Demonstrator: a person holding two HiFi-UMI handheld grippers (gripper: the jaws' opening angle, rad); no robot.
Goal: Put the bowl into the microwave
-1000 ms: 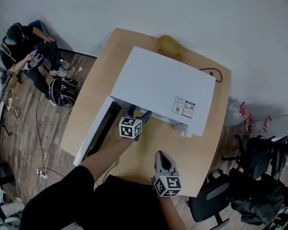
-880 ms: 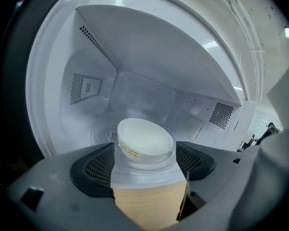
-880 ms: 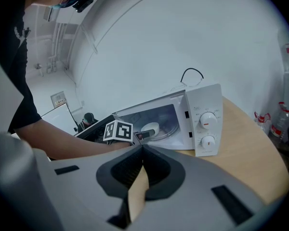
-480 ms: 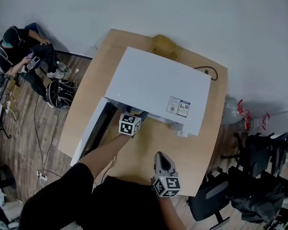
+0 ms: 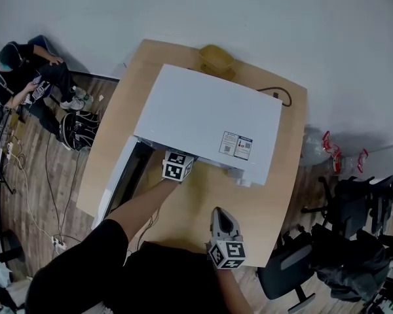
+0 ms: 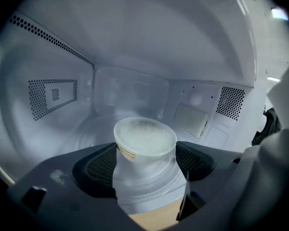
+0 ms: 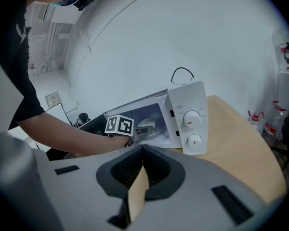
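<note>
Placement of the bowl is the step in hand.

Head view: the left gripper (image 5: 177, 167) reaches under the front edge of the white microwave (image 5: 206, 116), whose door (image 5: 118, 182) hangs open to the left. The left forearm stretches forward over the table (image 5: 278, 195). The right gripper (image 5: 222, 214) hovers close to the body, well apart from the microwave.

Left gripper view: the jaws are clamped on the sides of a pale translucent bowl (image 6: 145, 141). It is tilted a little, with its rim inside the cavity and apparently above the round glass plate (image 6: 86, 129). Next, I judge, the bowl needs lowering level onto that plate before the jaws part.

Right gripper view: those jaws are pressed together on nothing and point toward the microwave's dials (image 7: 191, 120).
</note>
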